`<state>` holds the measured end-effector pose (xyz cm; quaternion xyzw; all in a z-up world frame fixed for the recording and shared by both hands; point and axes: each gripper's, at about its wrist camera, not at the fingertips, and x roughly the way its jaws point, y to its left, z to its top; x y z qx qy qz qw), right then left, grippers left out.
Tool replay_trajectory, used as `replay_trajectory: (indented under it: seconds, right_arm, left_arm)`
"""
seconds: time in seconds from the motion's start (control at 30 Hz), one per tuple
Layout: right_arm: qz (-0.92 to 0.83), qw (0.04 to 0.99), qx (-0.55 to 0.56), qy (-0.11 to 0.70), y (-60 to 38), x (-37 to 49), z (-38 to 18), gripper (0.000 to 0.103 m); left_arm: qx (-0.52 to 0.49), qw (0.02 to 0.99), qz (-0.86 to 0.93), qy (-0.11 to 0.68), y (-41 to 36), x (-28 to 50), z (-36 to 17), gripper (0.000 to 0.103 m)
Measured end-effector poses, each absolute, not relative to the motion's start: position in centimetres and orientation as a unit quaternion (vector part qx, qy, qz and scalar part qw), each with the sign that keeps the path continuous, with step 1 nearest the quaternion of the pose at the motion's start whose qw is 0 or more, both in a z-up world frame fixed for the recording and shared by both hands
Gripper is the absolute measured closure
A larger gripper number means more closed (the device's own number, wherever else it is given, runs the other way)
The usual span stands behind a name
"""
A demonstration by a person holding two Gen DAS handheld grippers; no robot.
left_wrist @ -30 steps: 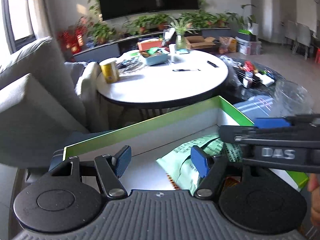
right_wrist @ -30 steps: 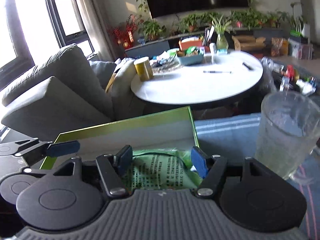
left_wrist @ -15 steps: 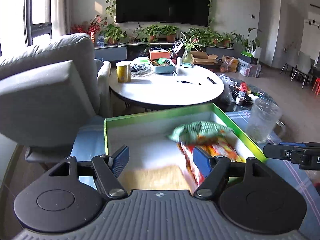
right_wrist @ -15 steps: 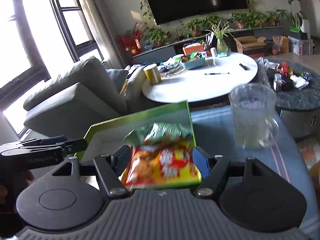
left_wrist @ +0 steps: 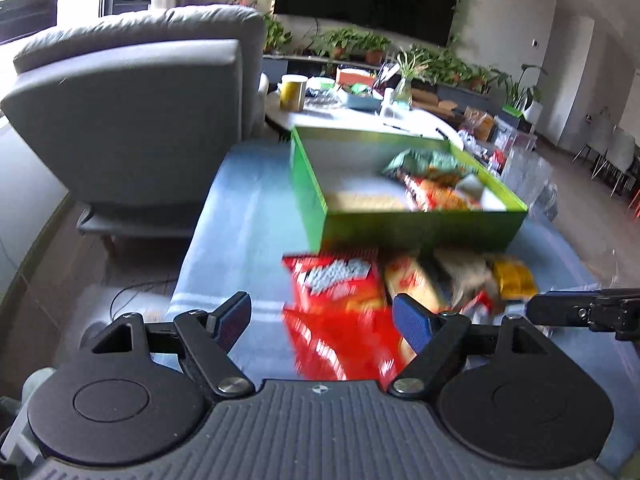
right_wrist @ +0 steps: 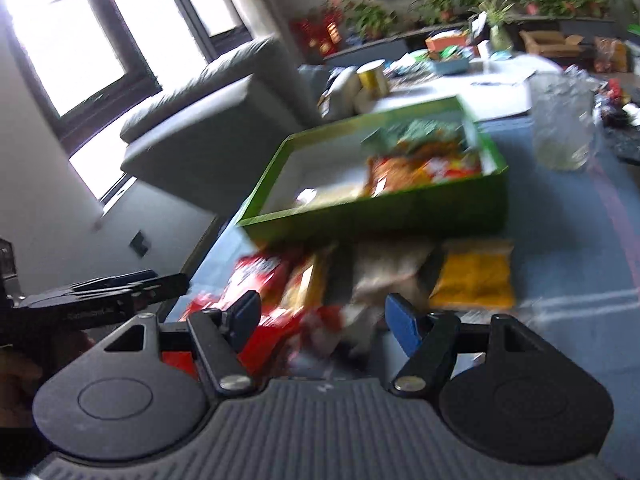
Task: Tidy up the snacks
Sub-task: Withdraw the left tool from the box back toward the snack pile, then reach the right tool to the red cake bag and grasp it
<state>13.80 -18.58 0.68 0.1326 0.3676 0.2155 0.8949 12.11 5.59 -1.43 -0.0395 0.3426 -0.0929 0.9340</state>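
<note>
While its blue pads stand well apart with nothing pressed between them, the left tool (left_wrist: 322, 320) hangs above a red snack bag (left_wrist: 336, 284) on the blue-covered worktop (left_wrist: 240, 220); its jaws have just been opening. The right tool (right_wrist: 322, 318) is likewise spread and grips nothing, its jaws having widened a little too, with blurred packets below it. Beyond both lies a loose row of snacks: the red bag, an orange-yellow packet (left_wrist: 412, 284), a pale crumpled bag (right_wrist: 388, 268) and a yellow packet (right_wrist: 474, 276). Just behind them sits the green box (left_wrist: 420, 228), holding a green bag (left_wrist: 424, 162) and a red-orange bag (left_wrist: 440, 196). A clear glass jug (right_wrist: 564, 124) stands near the box.
</note>
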Motion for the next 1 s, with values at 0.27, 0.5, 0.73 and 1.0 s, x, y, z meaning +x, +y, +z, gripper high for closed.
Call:
replay_trajectory:
  seconds: [0.27,0.5,0.73,1.0]
  right_arm:
    - [0.233,0.876,0.115,0.407,-14.2,13.5,-0.6,0.032]
    - [0.221,0.865,0.137,0.429,-12.6,14.1,-1.8,0.032]
    - [0.214,0.859,0.13,0.446,-11.6,14.5,-3.4,0.025]
    - [0.209,0.85,0.145,0.462,-11.9,14.7,-4.5,0.023]
  left_arm:
    - [-0.048,0.93,-0.099,0.35,6.1,11.0,-3.4,0.027]
    - [-0.079,0.917,-0.103,0.378,7.0,11.1,-4.9,0.023]
    - [-0.079,0.916,-0.1,0.381,7.2,10.9,-6.1,0.022]
    - [-0.084,0.916,-0.098,0.38,7.7,11.2,-6.8,0.017]
